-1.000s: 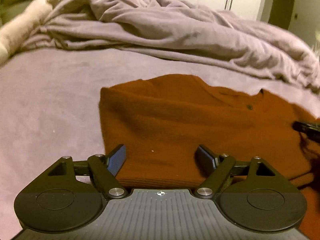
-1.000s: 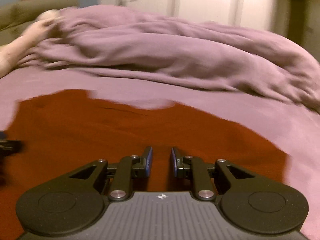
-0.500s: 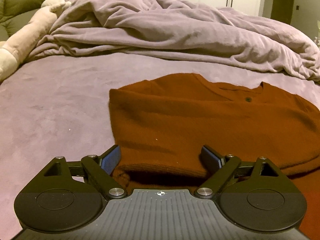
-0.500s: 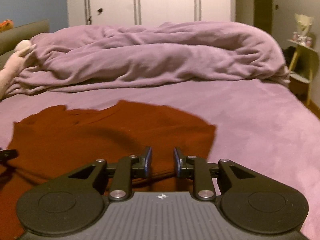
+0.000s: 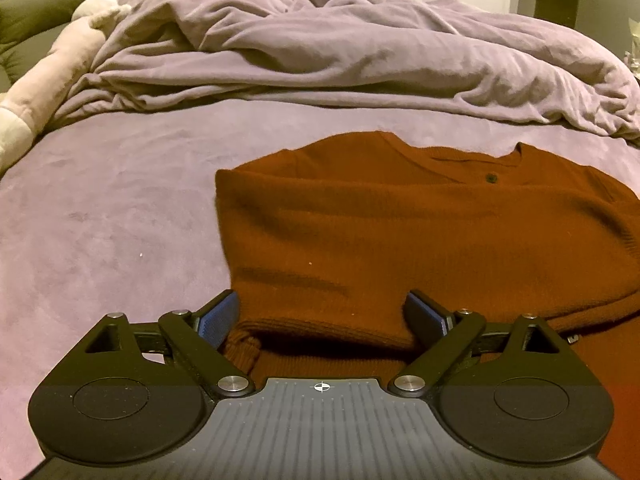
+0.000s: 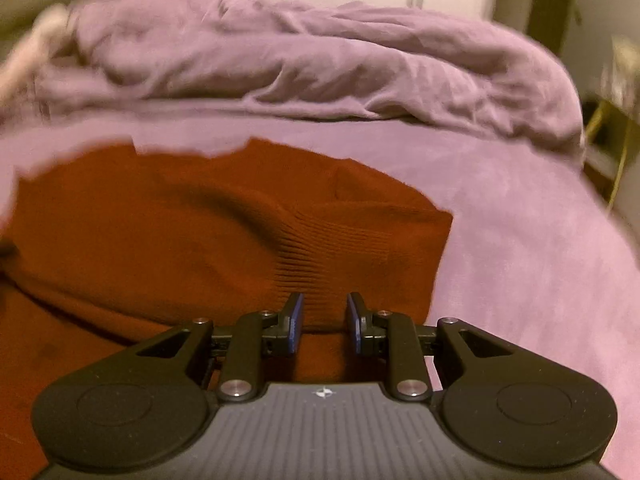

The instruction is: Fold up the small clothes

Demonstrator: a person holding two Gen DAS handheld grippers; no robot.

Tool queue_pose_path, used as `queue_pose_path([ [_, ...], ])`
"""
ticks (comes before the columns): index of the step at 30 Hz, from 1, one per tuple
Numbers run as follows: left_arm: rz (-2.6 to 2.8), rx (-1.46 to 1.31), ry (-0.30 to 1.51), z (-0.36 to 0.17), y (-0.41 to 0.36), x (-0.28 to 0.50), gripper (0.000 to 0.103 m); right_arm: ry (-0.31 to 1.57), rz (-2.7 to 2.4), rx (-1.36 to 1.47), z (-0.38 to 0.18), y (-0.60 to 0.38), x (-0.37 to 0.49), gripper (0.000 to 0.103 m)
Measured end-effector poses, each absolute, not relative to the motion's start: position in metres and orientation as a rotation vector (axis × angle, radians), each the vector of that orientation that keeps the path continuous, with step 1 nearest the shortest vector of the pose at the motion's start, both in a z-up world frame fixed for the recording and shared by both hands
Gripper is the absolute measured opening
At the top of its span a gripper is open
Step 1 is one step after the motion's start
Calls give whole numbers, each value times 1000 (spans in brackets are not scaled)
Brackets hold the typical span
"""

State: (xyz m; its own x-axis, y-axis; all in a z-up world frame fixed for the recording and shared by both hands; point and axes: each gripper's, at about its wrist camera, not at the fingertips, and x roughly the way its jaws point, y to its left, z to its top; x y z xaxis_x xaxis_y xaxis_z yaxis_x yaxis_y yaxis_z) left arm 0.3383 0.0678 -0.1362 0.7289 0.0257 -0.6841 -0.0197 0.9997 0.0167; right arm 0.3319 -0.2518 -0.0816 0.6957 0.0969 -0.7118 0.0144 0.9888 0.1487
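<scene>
Where the rust-brown sweater (image 5: 400, 232) lies folded on the bed (image 5: 100, 220), bare purple bed cover stays open to its left and right. Left gripper (image 5: 322, 316) fingers spread wide, straddling the sweater's near folded edge, gripping nothing. Right gripper (image 6: 323, 320) fingers are opening just above the ribbed hem, pads clear. Both point downward. Crumpled duvet (image 5: 340, 52) lies beyond.

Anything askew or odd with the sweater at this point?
Mostly tidy. The sweater lies folded over on the bed, but one ribbed cuff pokes out bunched beneath the fold's near edge, by the left gripper.
</scene>
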Motion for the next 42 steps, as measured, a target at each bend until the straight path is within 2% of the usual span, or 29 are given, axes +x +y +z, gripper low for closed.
queue_pose_path([
  [2,25,0,752,-136,68,337,94,801,58,340,-83,-270,323,37],
  [7,19,-4,753,-133,69,330,94,812,18,673,-96,-305,316,38],
  [10,5,-56,754,-127,77,320,94,813,15,759,-100,-311,319,38],
  [13,-13,-222,776,-122,93,310,93,826,-3,795,-108,-311,329,37],
  [17,-85,-549,789,-117,120,305,92,814,-34,896,-119,-313,338,33],
  [19,-141,-703,803,-120,130,308,92,810,-29,897,-119,-312,341,24],
  [20,-146,-733,807,-121,132,311,92,815,-33,872,-119,-310,343,10],
  [21,-141,-751,816,-124,133,316,91,824,-35,851,-119,-308,344,8],
  [25,-104,-820,827,-140,138,328,86,816,-54,895,-122,-315,340,8],
  [29,-72,-837,808,-141,140,340,85,792,-52,910,-122,-319,337,9],
  [34,-32,-829,831,-142,141,353,70,793,-59,950,-125,-320,345,9],
  [35,-28,-829,833,-143,141,355,63,796,-62,948,-126,-319,347,9],
  [36,-19,-821,839,-143,141,356,47,798,-60,934,-125,-318,349,9],
  [37,-2,-802,852,-144,141,358,39,802,-62,904,-123,-316,350,8],
  [38,10,-785,868,-146,142,358,22,796,-73,859,-119,-313,349,6],
  [42,2,-822,881,-150,155,353,15,708,-62,753,-94,-310,333,5],
])
